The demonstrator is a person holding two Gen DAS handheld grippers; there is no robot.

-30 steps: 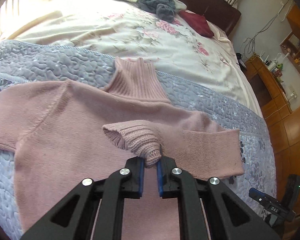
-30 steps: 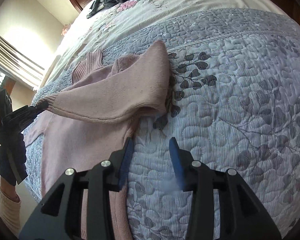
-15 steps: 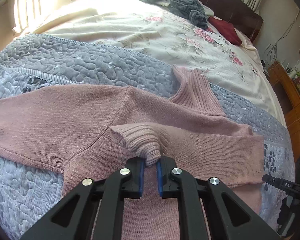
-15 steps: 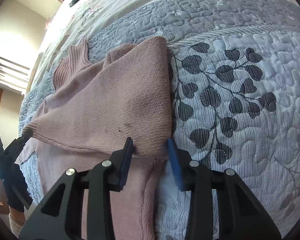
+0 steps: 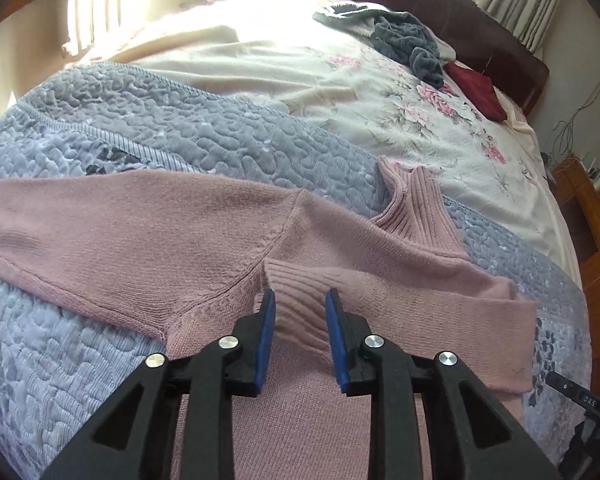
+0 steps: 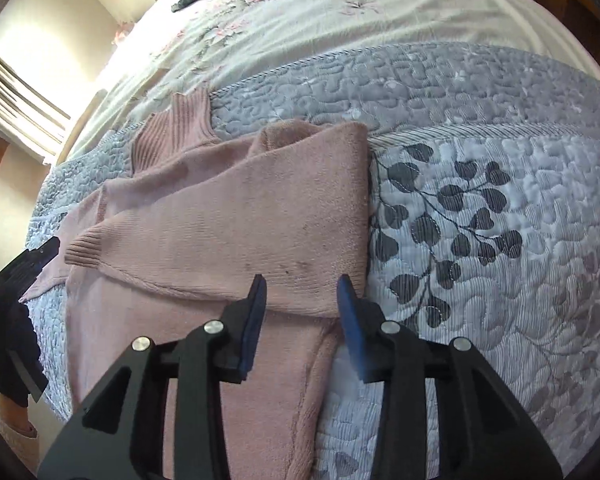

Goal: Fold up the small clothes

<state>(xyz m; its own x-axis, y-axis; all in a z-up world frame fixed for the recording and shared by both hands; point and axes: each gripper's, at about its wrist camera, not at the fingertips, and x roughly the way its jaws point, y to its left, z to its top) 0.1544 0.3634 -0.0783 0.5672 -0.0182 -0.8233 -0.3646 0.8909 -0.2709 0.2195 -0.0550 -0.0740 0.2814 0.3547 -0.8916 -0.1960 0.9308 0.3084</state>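
A pink knit turtleneck sweater [image 5: 188, 240] lies flat on the grey quilt [image 5: 180, 136]. Its one sleeve is folded across the chest, and the ribbed cuff [image 5: 296, 300] rests between the blue pads of my left gripper [image 5: 300, 300], which stands open. The other sleeve stretches out to the left. In the right wrist view the same sweater [image 6: 236, 216] shows its folded sleeve, and my right gripper [image 6: 302, 284] hovers open over the fold's lower edge near the quilt [image 6: 500, 240]. The ribbed collar [image 6: 172, 136] points toward the headboard.
A grey garment pile [image 5: 404, 44] and a dark red cloth [image 5: 476, 92] lie far back on the floral sheet [image 5: 340, 88]. Wooden furniture [image 5: 588, 200] stands right of the bed. The other gripper [image 6: 24, 272], held by a hand, shows at the left edge.
My left gripper has opened and let go of the cuff, which now lies on the sweater's chest. The right gripper has moved in over the folded sleeve's edge, still open.
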